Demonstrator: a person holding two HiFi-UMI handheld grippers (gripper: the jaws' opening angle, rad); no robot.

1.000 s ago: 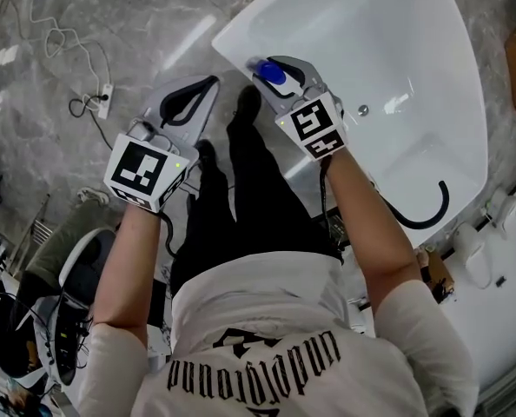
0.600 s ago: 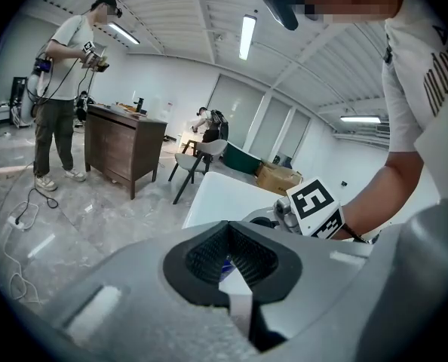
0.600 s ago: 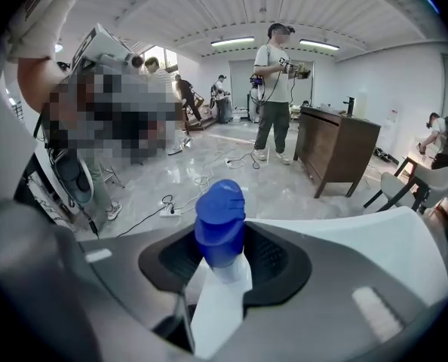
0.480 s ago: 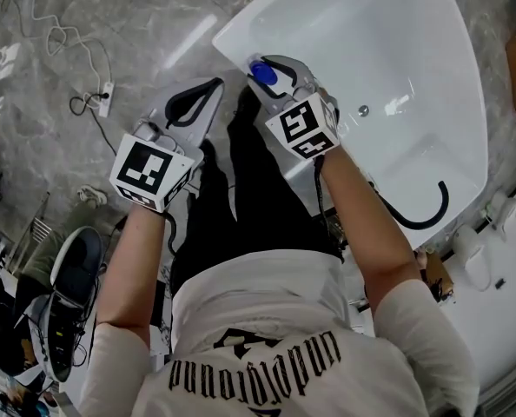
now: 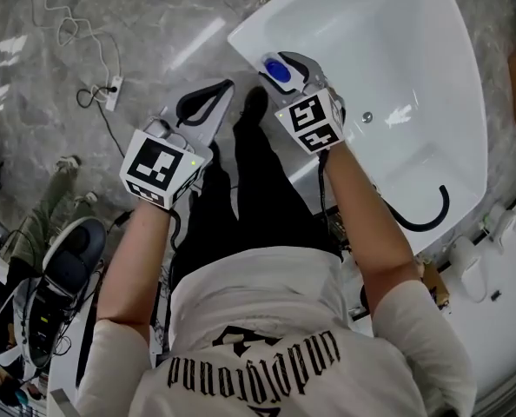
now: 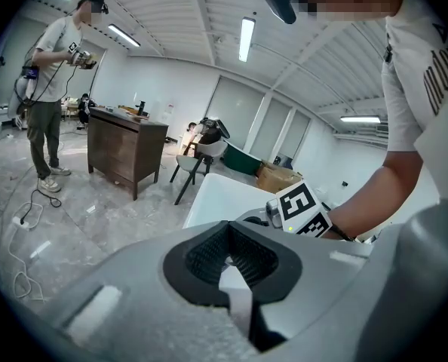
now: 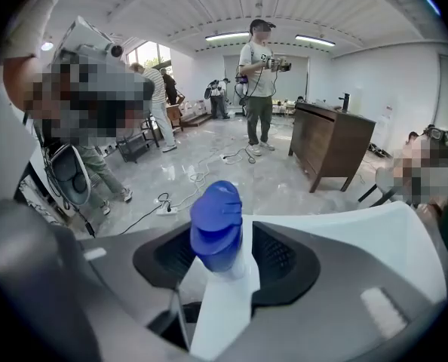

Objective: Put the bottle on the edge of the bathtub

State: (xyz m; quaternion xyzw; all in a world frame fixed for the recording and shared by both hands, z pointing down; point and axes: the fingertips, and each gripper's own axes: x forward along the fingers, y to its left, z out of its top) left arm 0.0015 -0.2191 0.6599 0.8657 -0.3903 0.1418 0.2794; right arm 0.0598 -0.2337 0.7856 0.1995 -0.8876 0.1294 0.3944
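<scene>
A white bottle with a blue cap [image 5: 277, 70] stands upright at the near rim of the white bathtub [image 5: 249, 42]. My right gripper [image 5: 286, 64] is around it. Its jaws have just been opening, and in the right gripper view the bottle [image 7: 218, 225] sits between the black pads [image 7: 284, 259] with a gap on each side of the cap. My left gripper [image 5: 226, 85] hovers over the marble floor left of the tub, shut and empty. In the left gripper view its tips [image 6: 228, 225] meet, and the right gripper's marker cube [image 6: 303, 210] shows beyond them.
A black curved hose [image 5: 427, 211] and a drain [image 5: 367, 117] lie inside the tub. A power strip with cable [image 5: 112, 85] lies on the floor at left. A wooden cabinet [image 6: 126, 145], a chair [image 6: 190, 172] and a standing person [image 6: 50, 89] are farther off.
The right gripper has sunk a little with the bottle at the tub rim and its jaws now stand wider. The left gripper has drifted slightly toward the tub.
</scene>
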